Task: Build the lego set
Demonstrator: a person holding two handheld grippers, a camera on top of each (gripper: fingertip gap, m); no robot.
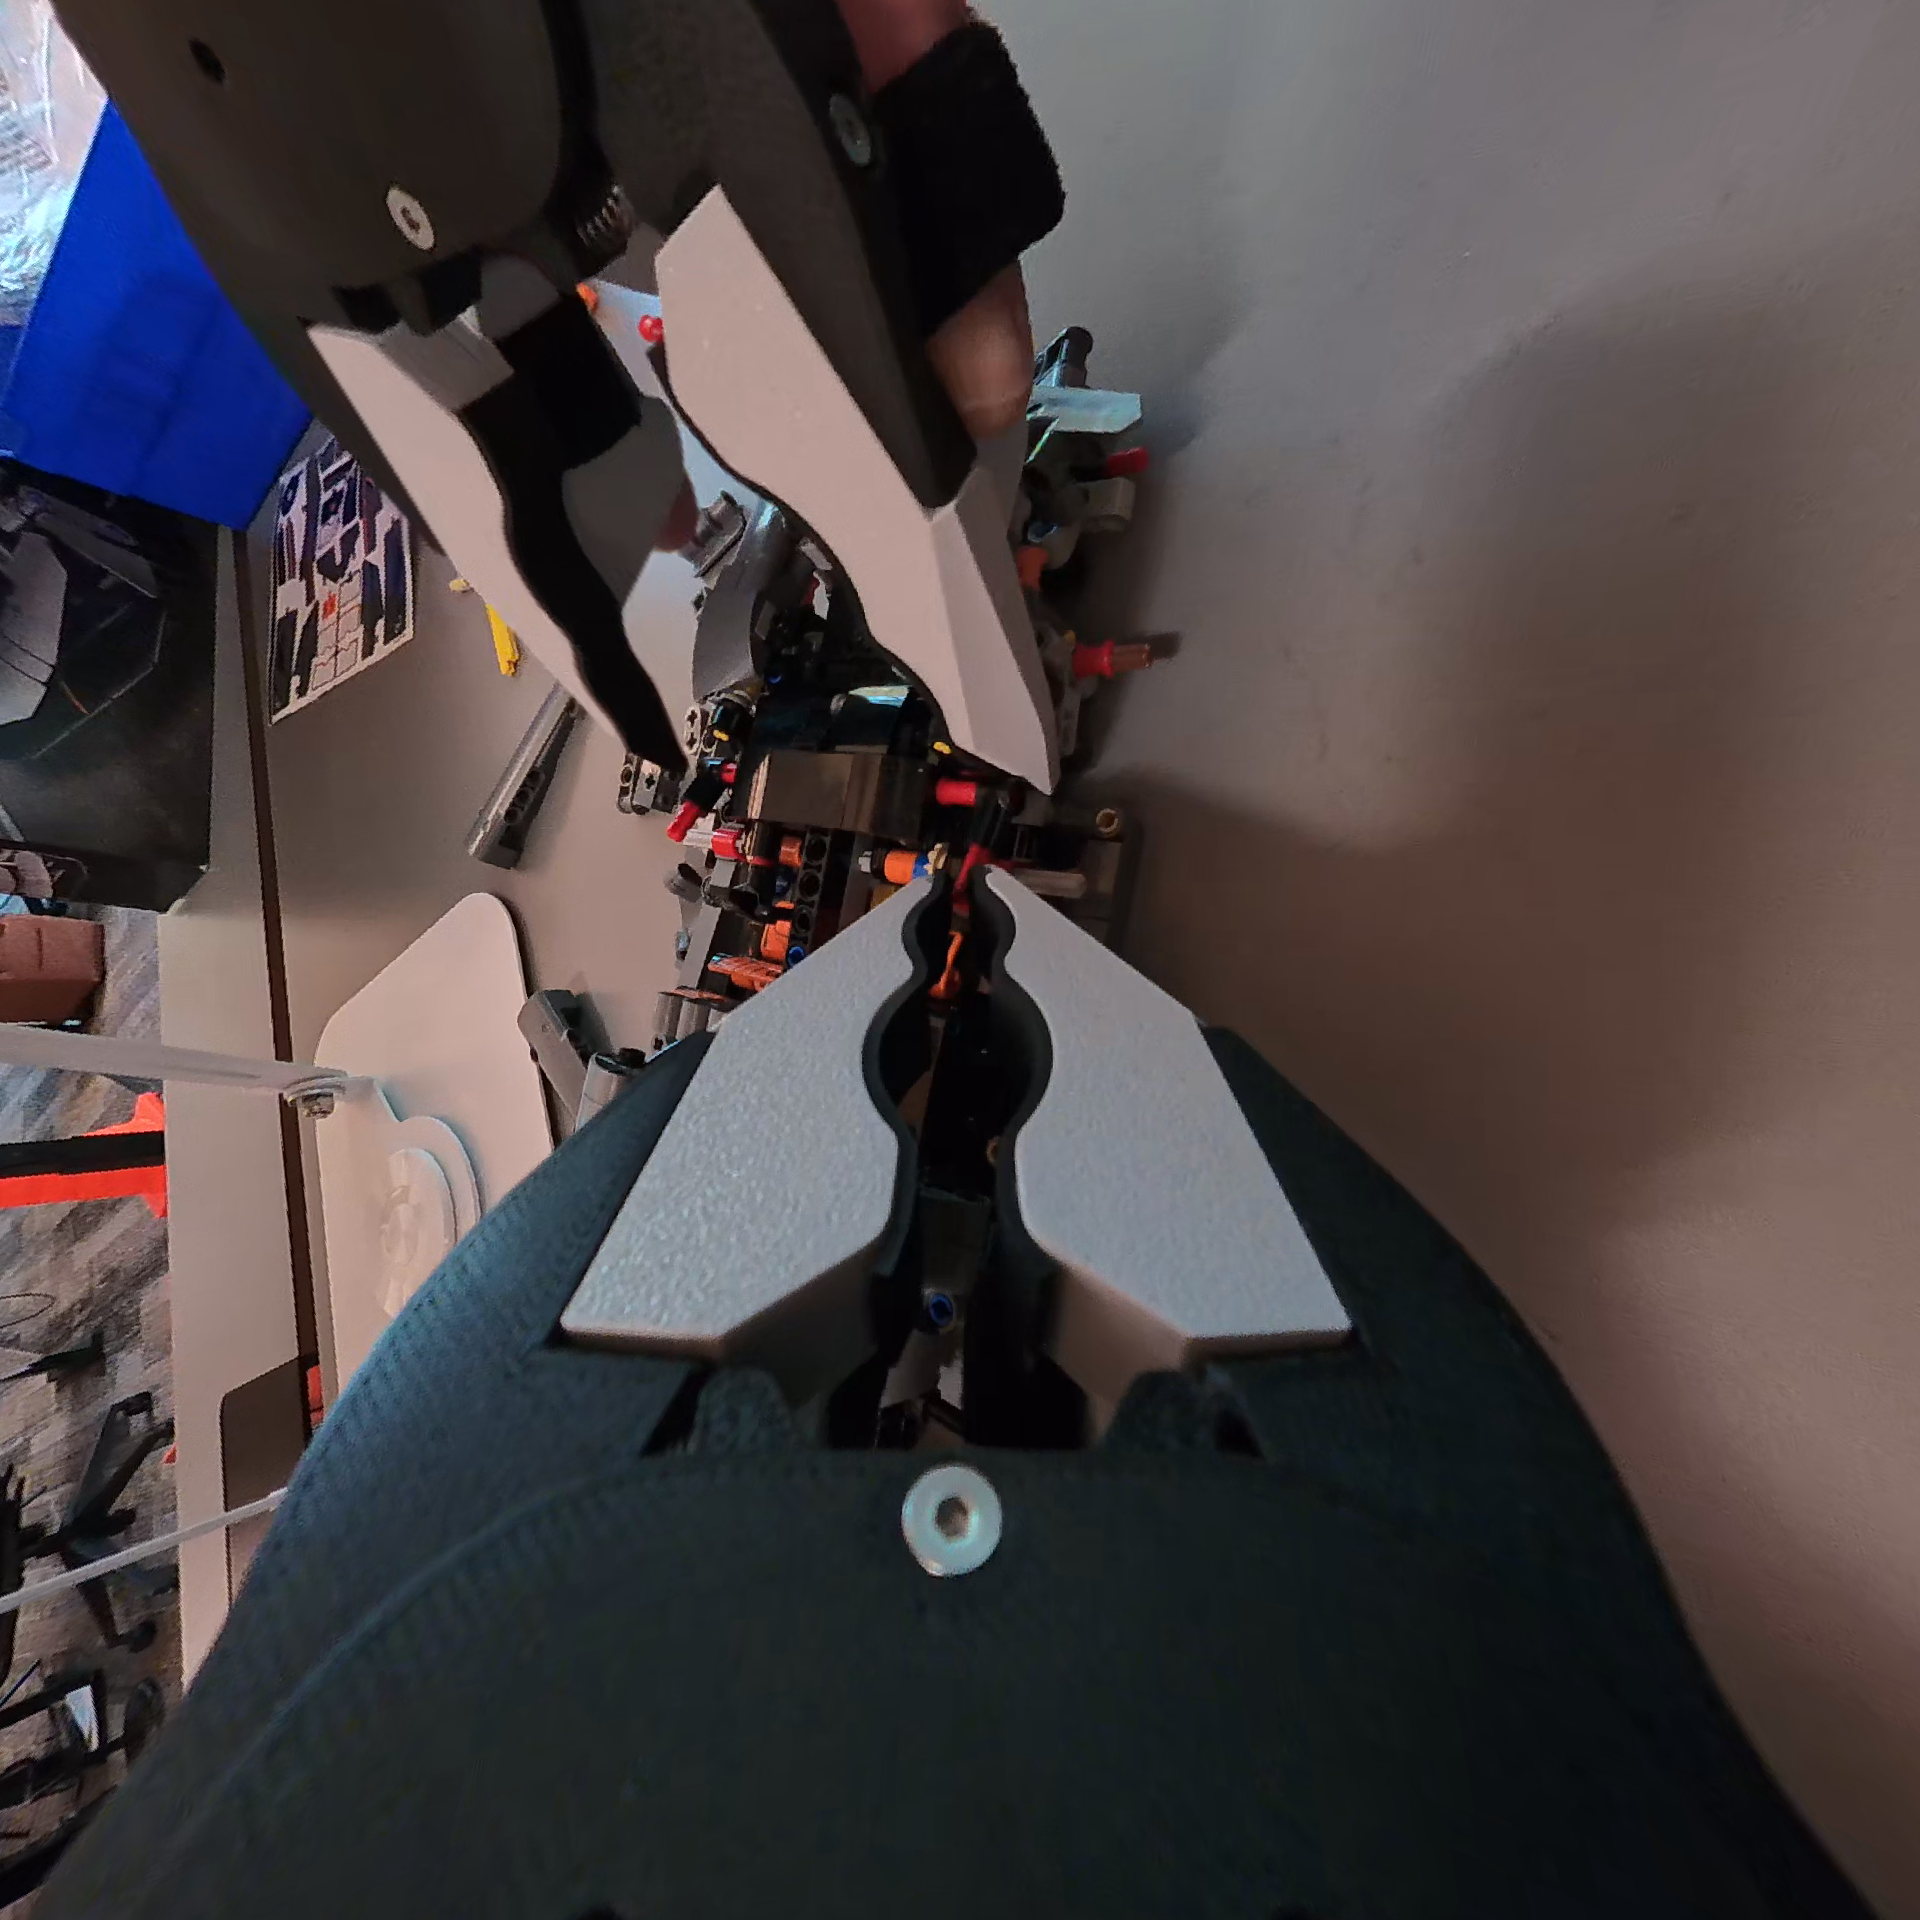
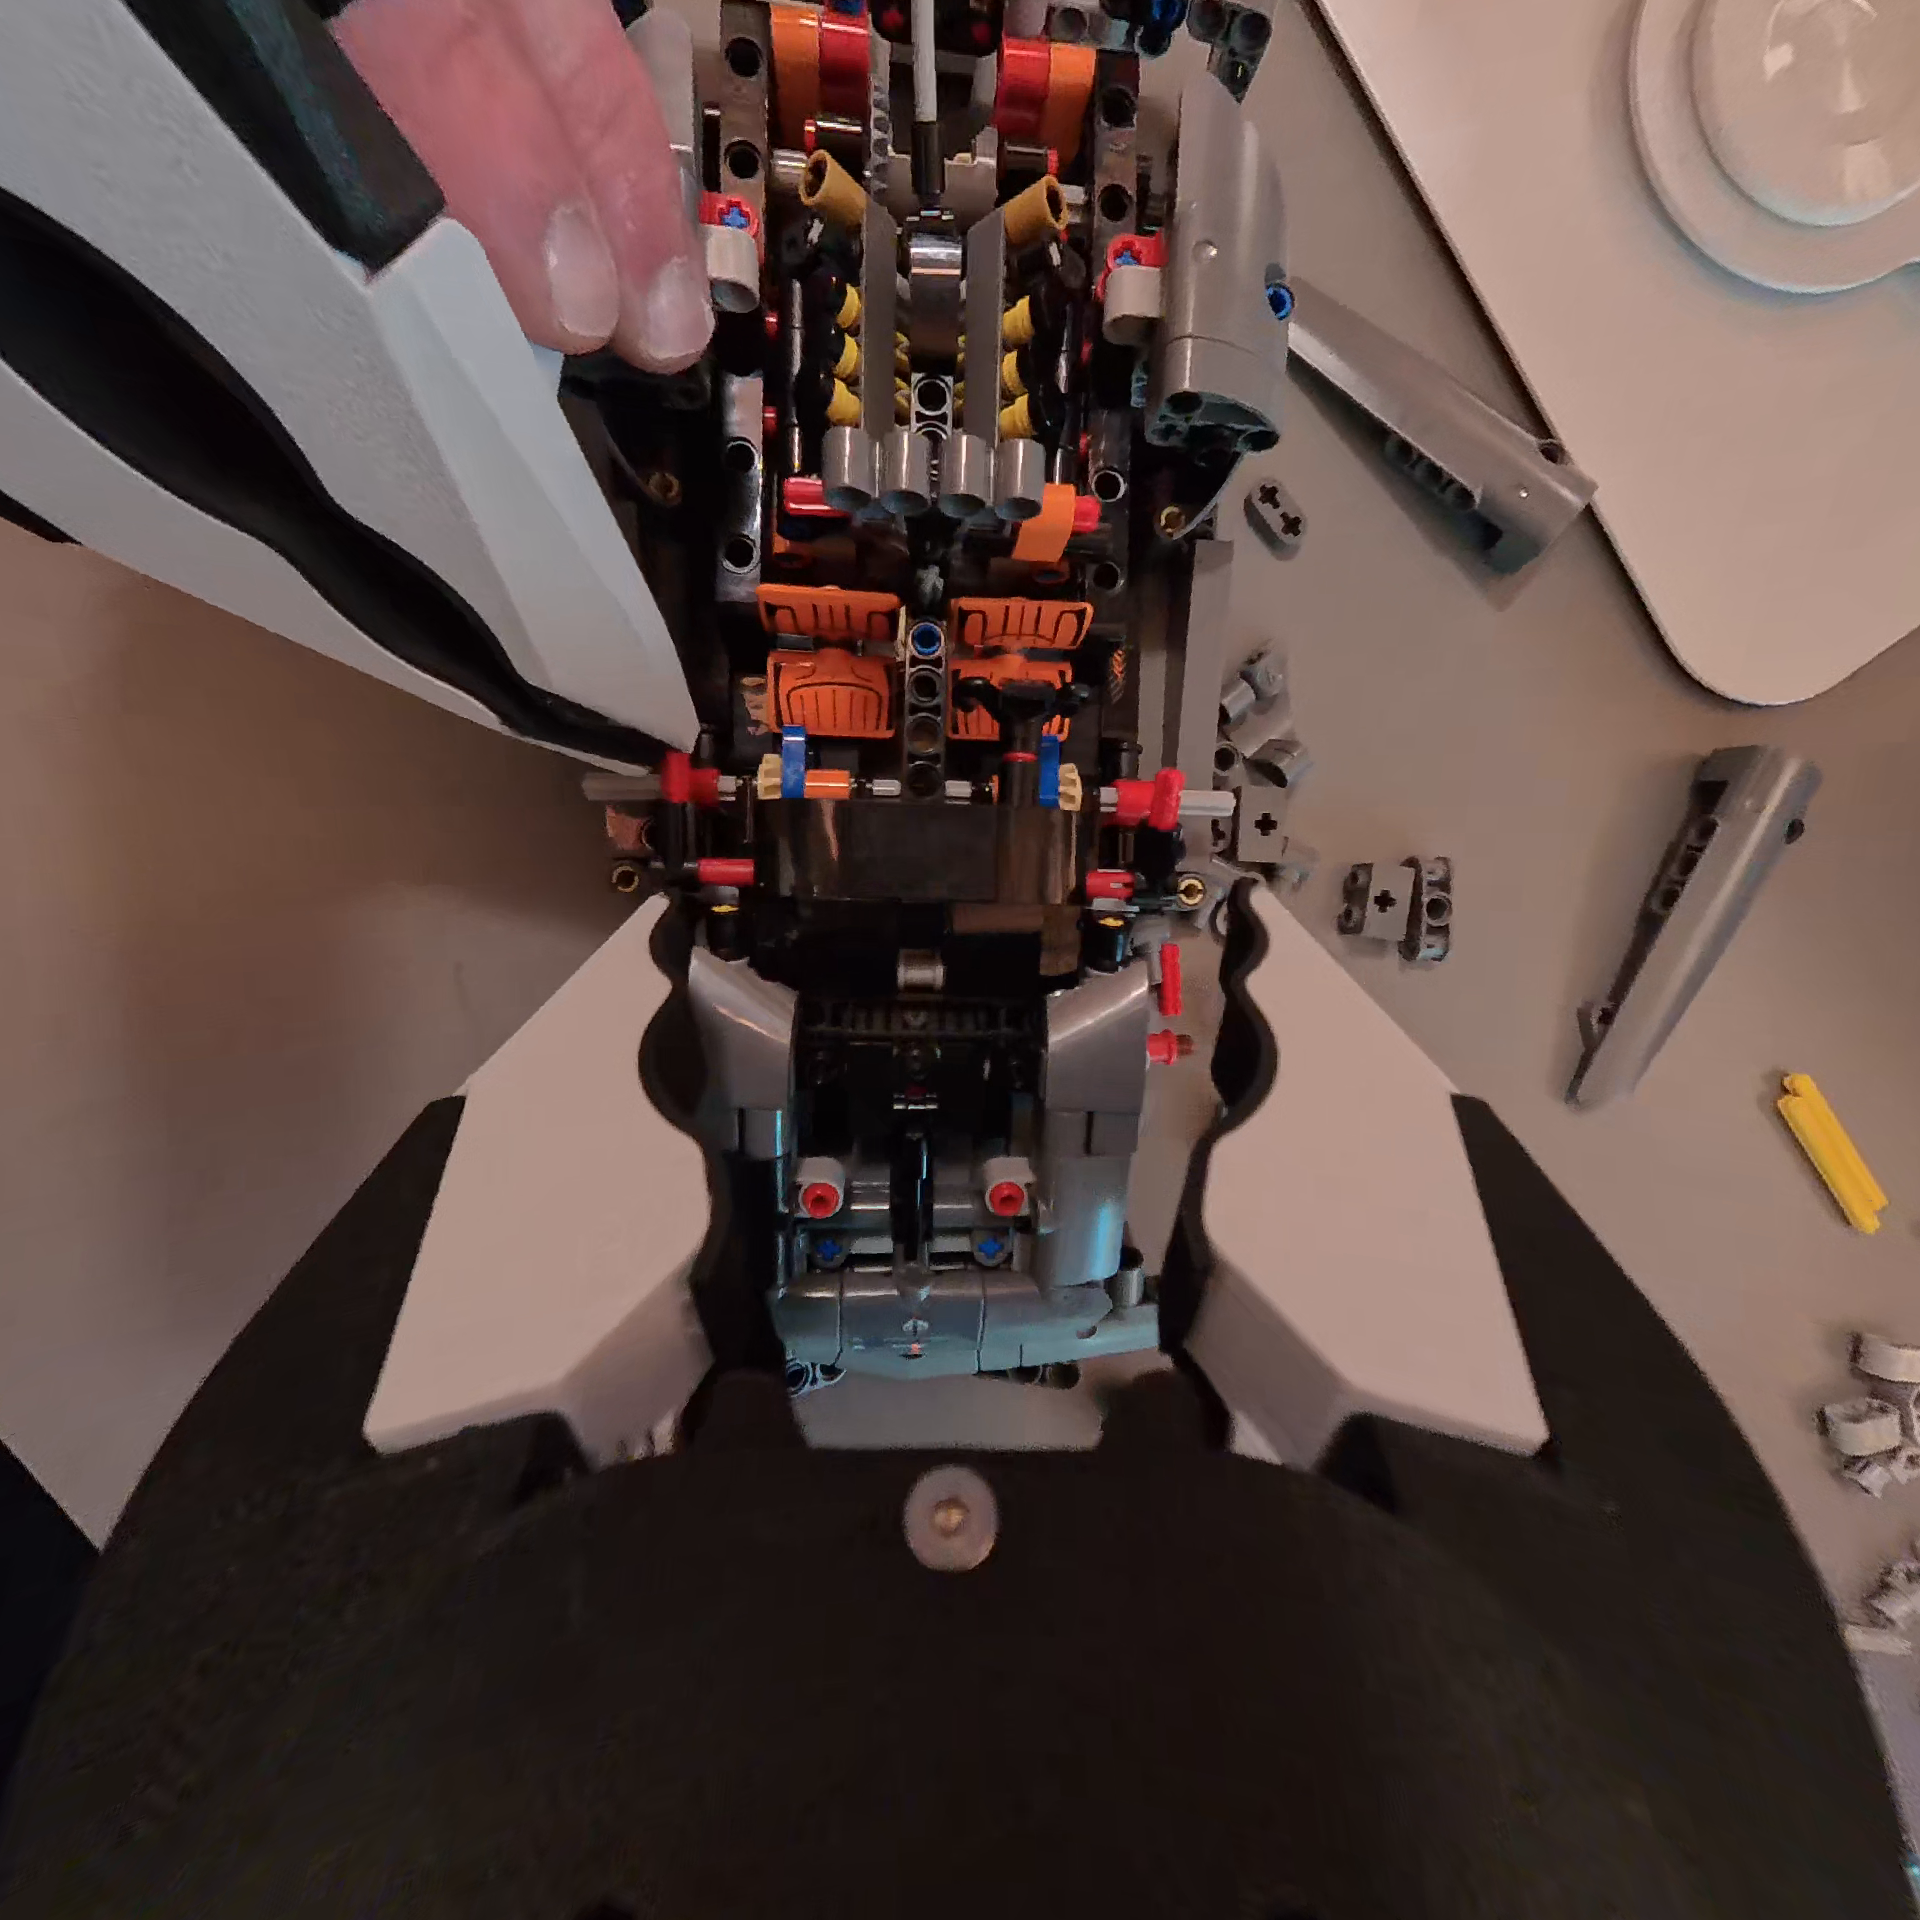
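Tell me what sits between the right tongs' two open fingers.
The grey and black front end of the brick-built car model stands between the fingers, with gaps either side, seen in the right wrist view.

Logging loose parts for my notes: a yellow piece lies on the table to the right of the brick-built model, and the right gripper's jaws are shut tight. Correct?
Not quite. The right gripper is wide open, its fingers either side of the model, as the right wrist view shows. The yellow piece does lie there.

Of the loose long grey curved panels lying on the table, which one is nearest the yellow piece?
The narrow upright grey panel, just up-left of the yellow piece; the other lies farther up.
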